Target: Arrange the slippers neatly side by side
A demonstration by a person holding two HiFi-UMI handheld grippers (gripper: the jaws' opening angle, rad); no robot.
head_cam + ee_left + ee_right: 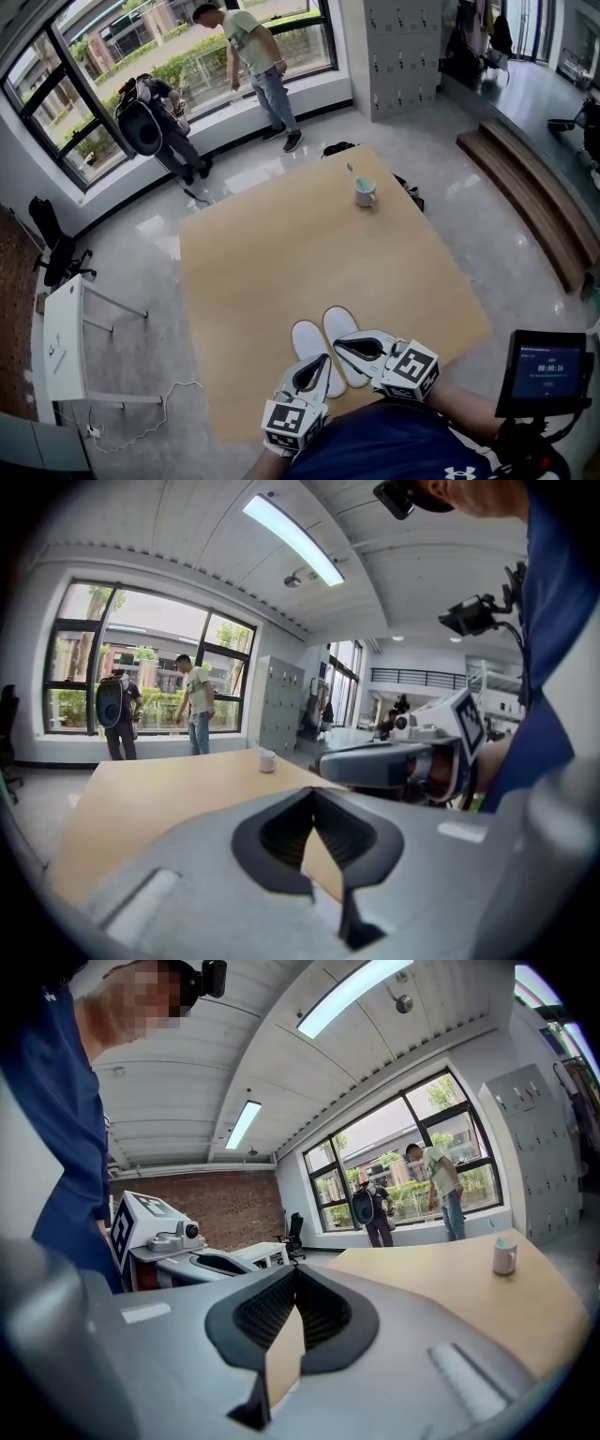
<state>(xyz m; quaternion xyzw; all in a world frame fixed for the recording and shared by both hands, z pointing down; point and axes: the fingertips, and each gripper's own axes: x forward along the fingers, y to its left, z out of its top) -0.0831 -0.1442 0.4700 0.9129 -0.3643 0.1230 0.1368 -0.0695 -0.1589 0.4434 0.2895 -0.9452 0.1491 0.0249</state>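
Two slippers (339,323) side by side at table (281,234) near edge | left gripper (317,367), right gripper (349,347): jaws together, empty, above them | step: pairing seemingly done | next: check toes level, nudge if not

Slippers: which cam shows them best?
Head view: both slippers lie side by side on the table, near ends covered by the left gripper and right gripper. Gripper views look across the table, no slipper clear.

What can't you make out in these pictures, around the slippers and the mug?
- Slippers: near ends hidden under the left gripper and right gripper, head view.
- Mug: contents too small to tell, every view.
- Timer screen: small print unreadable, head view.
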